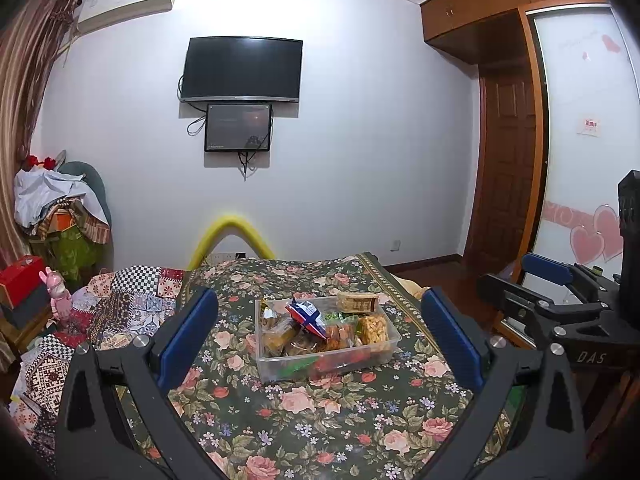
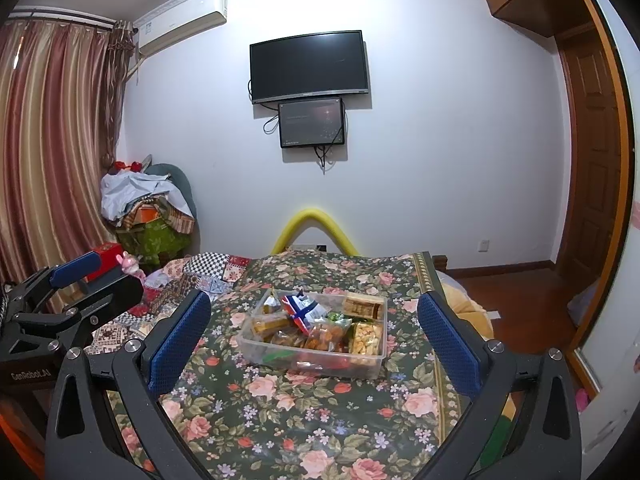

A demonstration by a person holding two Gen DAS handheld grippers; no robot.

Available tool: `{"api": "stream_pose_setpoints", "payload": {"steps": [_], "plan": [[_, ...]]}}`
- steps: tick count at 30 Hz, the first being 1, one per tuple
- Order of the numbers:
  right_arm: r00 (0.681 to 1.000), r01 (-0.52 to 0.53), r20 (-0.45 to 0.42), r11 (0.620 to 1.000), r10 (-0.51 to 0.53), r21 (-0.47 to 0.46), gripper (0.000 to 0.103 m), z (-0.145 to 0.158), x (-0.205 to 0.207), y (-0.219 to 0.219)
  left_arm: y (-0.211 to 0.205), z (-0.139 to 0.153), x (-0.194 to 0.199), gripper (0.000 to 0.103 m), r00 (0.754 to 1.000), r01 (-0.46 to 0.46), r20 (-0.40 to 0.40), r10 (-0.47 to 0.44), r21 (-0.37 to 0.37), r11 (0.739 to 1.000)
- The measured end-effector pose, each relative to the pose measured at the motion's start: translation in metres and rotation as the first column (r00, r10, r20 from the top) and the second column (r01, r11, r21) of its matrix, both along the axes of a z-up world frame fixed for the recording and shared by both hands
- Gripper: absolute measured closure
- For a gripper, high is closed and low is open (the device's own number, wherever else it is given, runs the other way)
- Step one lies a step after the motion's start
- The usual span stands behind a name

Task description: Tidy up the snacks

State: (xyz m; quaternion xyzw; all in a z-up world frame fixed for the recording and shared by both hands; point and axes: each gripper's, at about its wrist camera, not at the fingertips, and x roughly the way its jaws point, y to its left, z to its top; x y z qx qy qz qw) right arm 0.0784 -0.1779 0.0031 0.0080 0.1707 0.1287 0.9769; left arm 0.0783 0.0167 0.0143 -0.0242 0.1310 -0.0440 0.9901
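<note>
A clear rectangular plastic bin (image 1: 328, 346) has been set on the floral-covered bed (image 1: 320, 408), toward its far edge, so that the packaged snacks (image 1: 320, 326) are gathered in one place. The left gripper (image 1: 320, 344) and right gripper (image 2: 314, 340) are held level before it, side by side, jaws spread wide and holding nothing.
</note>
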Motion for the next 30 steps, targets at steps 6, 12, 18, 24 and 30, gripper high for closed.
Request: {"api": "stream_pose_setpoints", "payload": {"steps": [6, 12, 18, 24, 30], "plan": [[1.0, 0.004, 0.003, 1.0, -0.004, -0.001, 0.0, 0.0009, -0.0001, -0.0016, 0.0004, 0.0001, 0.0007, 0.0, 1.0, 0.004, -0.008, -0.004, -0.01, 1.0], [1.0, 0.01, 0.008, 1.0, -0.01, -0.001, 0.0, 0.002, -0.0019, -0.0024, 0.0003, 0.0007, 0.0006, 0.0, 1.0, 0.025, -0.009, -0.026, -0.019, 0.999], [1.0, 0.012, 0.009, 1.0, -0.012, -0.003, 0.0, 0.001, -0.0031, -0.0026, -0.0016, 0.0012, -0.0008, 0.0, 1.0, 0.018, -0.003, -0.018, -0.018, 1.0], [1.0, 0.012, 0.009, 1.0, -0.012, 0.0, 0.0, 0.0003, -0.0034, -0.0041, -0.002, 0.0017, -0.0015, 0.0, 1.0, 0.015, -0.003, -0.015, -0.025, 1.0], [1.0, 0.009, 0.005, 1.0, -0.009, -0.008, 0.0, -0.0004, -0.0036, -0.0037, 0.0003, 0.0016, -0.0009, 0.0, 1.0, 0.016, -0.007, -0.017, -0.043, 0.999]]}}
